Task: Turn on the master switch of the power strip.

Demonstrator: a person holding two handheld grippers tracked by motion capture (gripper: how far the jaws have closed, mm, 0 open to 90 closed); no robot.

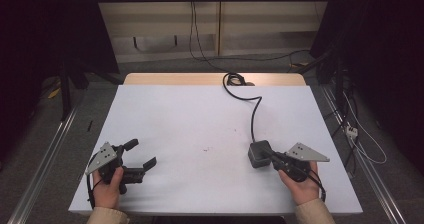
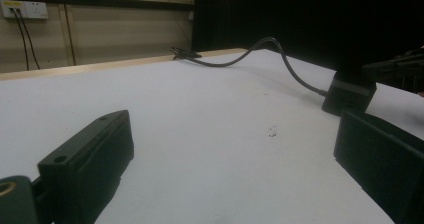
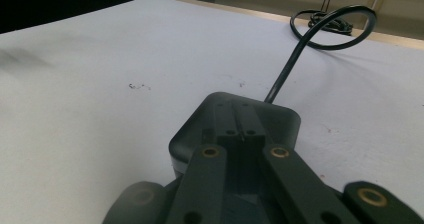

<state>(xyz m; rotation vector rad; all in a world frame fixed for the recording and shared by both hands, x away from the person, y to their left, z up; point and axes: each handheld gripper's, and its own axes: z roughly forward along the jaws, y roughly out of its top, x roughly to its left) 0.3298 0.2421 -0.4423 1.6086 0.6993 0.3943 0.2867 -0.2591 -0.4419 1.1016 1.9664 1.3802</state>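
Now the right gripper (image 1: 272, 156) lies low over the table, near its front right side, and the person's right hand (image 1: 299, 181) holds it from behind. Its two jaws are pressed together, with almost no gap between them, and their tips rest on top of a dark grey box (image 1: 259, 153). In the right gripper view the closed tips (image 3: 239, 126) sit on the flat upper face of this box (image 3: 280, 119); I cannot tell if they pinch any part of it or only touch it. A black cable (image 1: 252, 111) leaves the far side of the box, goes over the white table top (image 1: 190, 114) and makes a loop close to the far edge.

The left gripper (image 1: 141, 155) is at the front left side of the table, well apart from the box, in the person's left hand (image 1: 107, 186). Its jaws stand wide and there is nothing between them. In the left gripper view the white surface is seen between the two jaws, and the box (image 2: 347, 96) stands farther away on the right, with its cable (image 2: 260, 49) rising in a curve behind it.
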